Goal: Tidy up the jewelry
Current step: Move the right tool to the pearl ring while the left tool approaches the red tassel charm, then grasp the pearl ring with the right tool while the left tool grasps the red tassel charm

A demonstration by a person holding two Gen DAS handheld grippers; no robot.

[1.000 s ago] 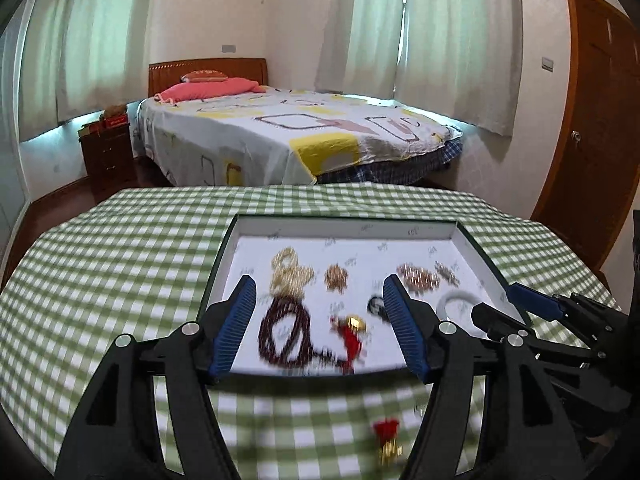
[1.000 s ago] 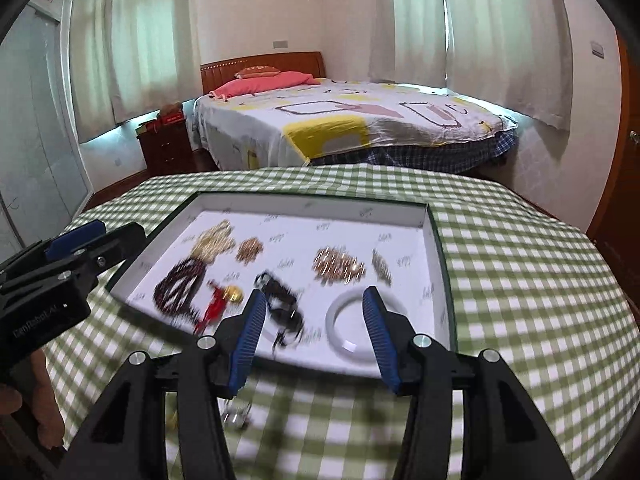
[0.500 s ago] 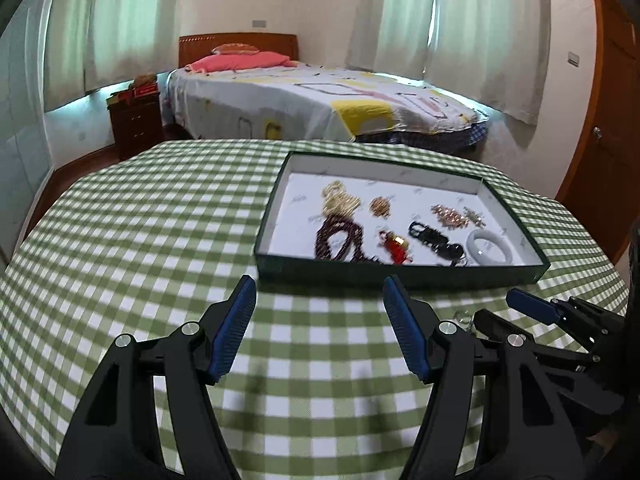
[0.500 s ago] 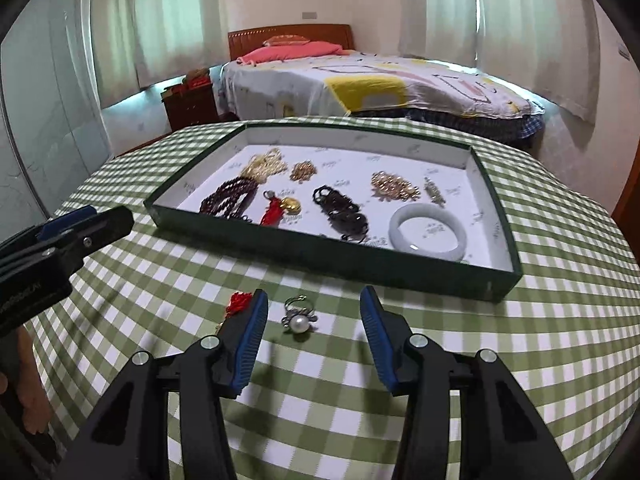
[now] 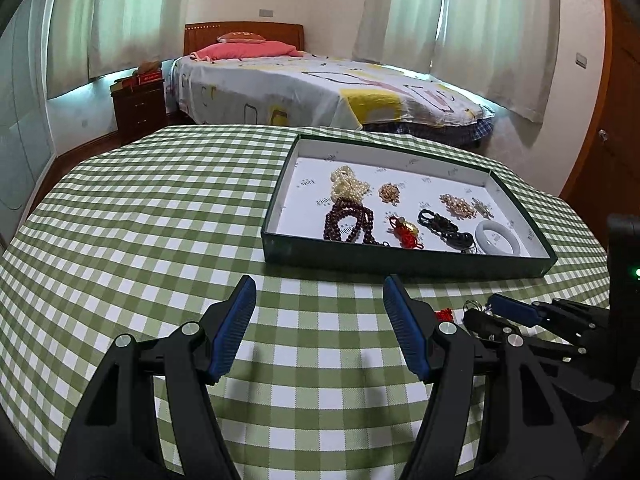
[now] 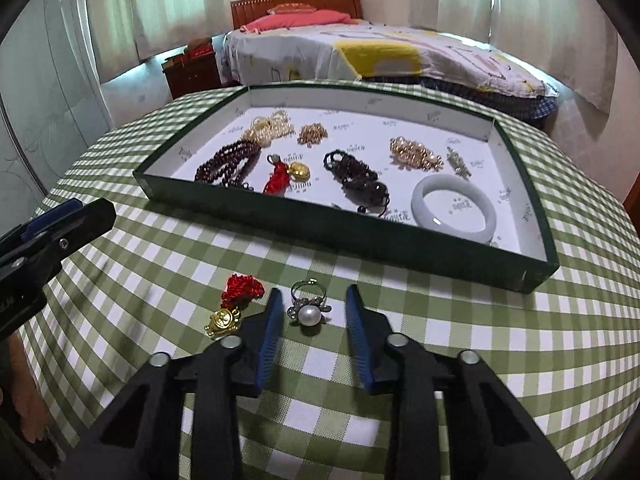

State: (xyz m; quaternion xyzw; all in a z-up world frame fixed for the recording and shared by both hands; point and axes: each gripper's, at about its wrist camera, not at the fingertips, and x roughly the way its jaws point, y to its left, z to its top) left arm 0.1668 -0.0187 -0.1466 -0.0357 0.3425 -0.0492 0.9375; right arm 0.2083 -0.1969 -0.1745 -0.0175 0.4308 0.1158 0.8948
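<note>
A dark green tray (image 6: 256, 211) with a white floor holds several jewelry pieces: dark red beads (image 6: 228, 162), a black bracelet (image 6: 358, 176), a white bangle (image 6: 454, 210), gold pieces (image 6: 414, 151). On the checked cloth before the tray lie a pearl ring (image 6: 309, 312) and a red-knot gold charm (image 6: 232, 308). My right gripper (image 6: 314, 300) is open, its fingers either side of the pearl ring, not touching it. My left gripper (image 5: 318, 300) is open and empty over bare cloth, left of the right gripper (image 5: 508, 312). The tray (image 5: 400, 262) also shows in the left wrist view.
The table carries a green-and-white checked cloth (image 5: 140, 220). Behind it stand a bed (image 5: 320, 88), a dark nightstand (image 5: 138, 106) and a wooden door (image 5: 616, 112) at right.
Both grippers have pulled back from over the tray to the cloth in front of it. The right gripper has come down around the pearl ring and its fingers have narrowed.
</note>
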